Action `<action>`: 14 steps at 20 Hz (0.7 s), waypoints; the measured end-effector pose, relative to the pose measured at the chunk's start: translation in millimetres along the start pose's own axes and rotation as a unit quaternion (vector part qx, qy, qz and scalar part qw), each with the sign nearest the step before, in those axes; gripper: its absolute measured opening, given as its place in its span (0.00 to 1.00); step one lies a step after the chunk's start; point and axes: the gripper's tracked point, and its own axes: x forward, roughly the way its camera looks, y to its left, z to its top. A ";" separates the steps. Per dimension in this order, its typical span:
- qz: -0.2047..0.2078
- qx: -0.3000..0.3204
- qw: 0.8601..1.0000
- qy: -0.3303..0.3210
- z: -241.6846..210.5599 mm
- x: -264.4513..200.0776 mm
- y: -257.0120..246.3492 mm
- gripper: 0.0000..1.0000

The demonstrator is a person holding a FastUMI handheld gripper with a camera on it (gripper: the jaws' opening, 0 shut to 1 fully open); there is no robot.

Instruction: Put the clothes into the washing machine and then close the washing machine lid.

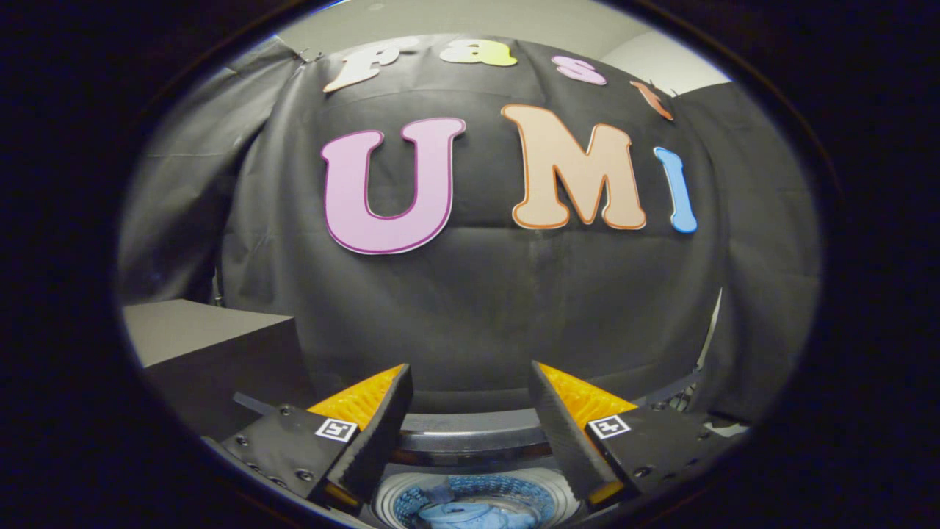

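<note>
My gripper (470,382) is open, its two fingers spread wide with nothing between them. Below and between the fingers lies the washing machine's round drum opening (474,507), with blue cloth (470,514) lying inside the drum. The machine's raised lid (470,433) shows as a dark curved band just behind the opening, beyond the fingertips. The gripper hovers above the machine, pointing toward the booth's back wall.
A dark box with a grey top (198,330) stands to the left of the machine, close to the left finger. The black cloth wall (485,294) hangs just behind the machine. Some thin frame parts (698,382) show at the right.
</note>
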 end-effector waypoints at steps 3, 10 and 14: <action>0.007 0.010 1.000 0.017 -5.7 -3.2 2.7 0.98; 0.020 0.001 0.999 0.032 -17.1 -23.7 5.2 0.98; 0.040 0.027 0.998 0.046 -20.5 -32.7 17.8 0.98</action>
